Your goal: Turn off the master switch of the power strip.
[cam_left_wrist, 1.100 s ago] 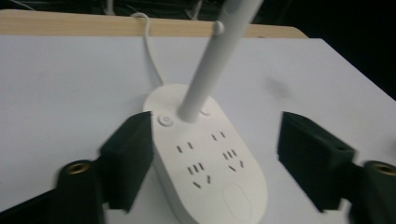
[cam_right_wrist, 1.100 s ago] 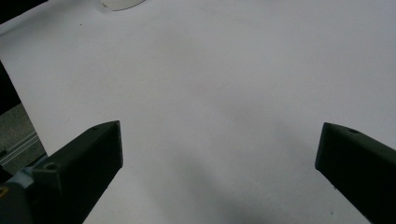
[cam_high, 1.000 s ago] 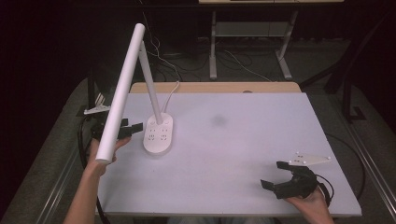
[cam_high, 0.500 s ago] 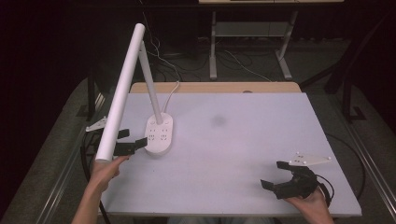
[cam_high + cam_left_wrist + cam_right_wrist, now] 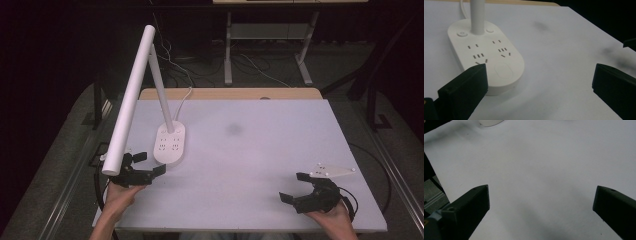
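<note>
lamp (image 5: 169, 144): white desk lamp, its oval base with sockets and buttons near the tabletop's left edge, stem rising from the base's far end, long bar head slanting out over the left edge toward the near side.
step in hand: judged from the pose, the left gripper (image 5: 148, 173) is lining up on the near end of the base (image 5: 486, 60), perhaps to press the oval pad or to take hold of the base.
doing it well: come in low and level along the tabletop (image 5: 260, 150), stay under the bar head (image 5: 127, 102), and keep the base from skidding; a push off centre may turn it.
left jaws: wide apart, holding nothing; one jaw looks just beside the base's near rim, touching or not i cannot tell.
right gripper (image 5: 295, 192): near the tabletop's near right corner, well apart from the lamp.
right jaws: wide apart, empty, over bare tabletop.
</note>
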The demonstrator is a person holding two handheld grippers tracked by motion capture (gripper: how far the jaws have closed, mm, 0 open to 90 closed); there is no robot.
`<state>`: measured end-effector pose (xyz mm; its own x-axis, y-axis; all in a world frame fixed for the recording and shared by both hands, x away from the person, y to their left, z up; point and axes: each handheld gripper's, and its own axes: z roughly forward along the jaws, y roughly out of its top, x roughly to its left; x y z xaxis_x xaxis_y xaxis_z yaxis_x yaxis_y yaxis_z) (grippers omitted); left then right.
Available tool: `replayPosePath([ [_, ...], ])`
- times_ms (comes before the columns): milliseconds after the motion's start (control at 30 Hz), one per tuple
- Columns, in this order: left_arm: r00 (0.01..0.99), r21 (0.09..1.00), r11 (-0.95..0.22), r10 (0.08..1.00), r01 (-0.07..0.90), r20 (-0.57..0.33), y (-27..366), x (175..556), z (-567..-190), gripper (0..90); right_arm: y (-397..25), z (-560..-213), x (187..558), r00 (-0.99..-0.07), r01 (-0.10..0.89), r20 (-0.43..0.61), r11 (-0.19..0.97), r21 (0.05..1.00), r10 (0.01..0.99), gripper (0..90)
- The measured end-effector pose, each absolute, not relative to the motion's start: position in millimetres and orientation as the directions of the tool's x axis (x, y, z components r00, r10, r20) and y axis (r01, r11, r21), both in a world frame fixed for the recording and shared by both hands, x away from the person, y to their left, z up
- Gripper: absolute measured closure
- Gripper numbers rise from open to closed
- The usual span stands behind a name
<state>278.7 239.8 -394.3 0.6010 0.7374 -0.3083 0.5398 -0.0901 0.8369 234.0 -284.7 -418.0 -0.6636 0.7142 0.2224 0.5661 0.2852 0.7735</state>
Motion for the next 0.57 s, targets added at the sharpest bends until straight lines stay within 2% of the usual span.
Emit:
replayPosePath([
  [567,0.66,0.821,-0.161,0.686,0.548,-0.306,210,258,-418,0.0,-286,-417,233,-0.66,0.569,0.23,0.277,0.774,0.715,0.1],
])
